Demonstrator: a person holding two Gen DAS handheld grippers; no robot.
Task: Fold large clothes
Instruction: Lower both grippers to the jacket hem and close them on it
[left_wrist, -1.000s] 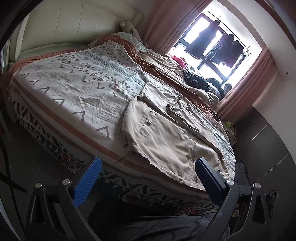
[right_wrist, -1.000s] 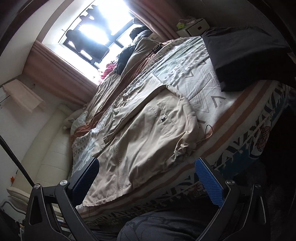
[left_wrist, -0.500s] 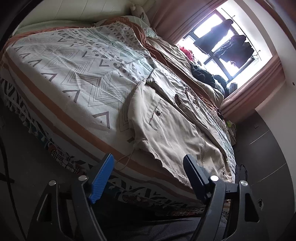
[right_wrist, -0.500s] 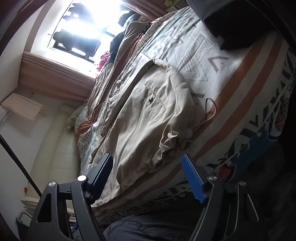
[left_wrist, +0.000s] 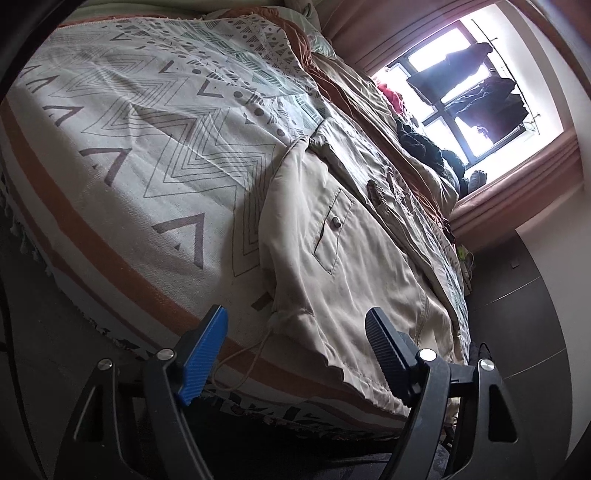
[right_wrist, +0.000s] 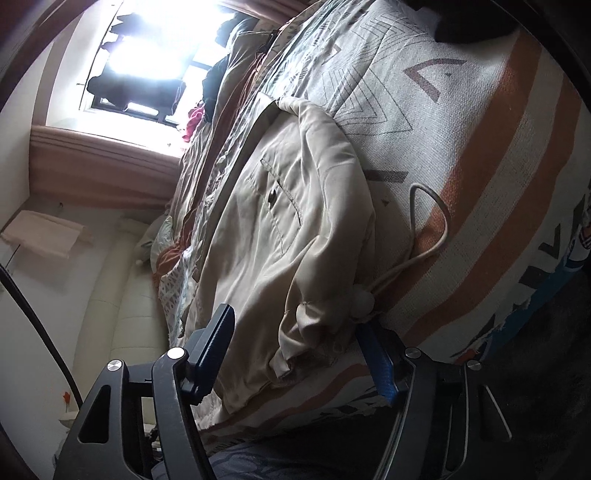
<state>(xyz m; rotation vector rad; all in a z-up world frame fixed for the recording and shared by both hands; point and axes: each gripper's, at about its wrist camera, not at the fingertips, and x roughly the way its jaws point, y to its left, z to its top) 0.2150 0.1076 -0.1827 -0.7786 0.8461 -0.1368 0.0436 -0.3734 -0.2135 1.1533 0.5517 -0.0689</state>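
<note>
A beige jacket (left_wrist: 343, 266) lies spread on the bed (left_wrist: 110, 155), over a bedspread patterned with zigzags and orange stripes, its hem at the near edge of the mattress in the lower middle of both frames. The left claw (left_wrist: 295, 350) stands partly open at that hem — the hem's corner and a drawstring (left_wrist: 243, 369) sit between its blue pads, neither pressed. The right claw (right_wrist: 299, 350) is closing, the bunched hem corner with its cord toggle (right_wrist: 364, 301) between the jaws, not yet pinched. A bright window (left_wrist: 469, 85) with dark hanging clothes fills the upper right of the left view.
</note>
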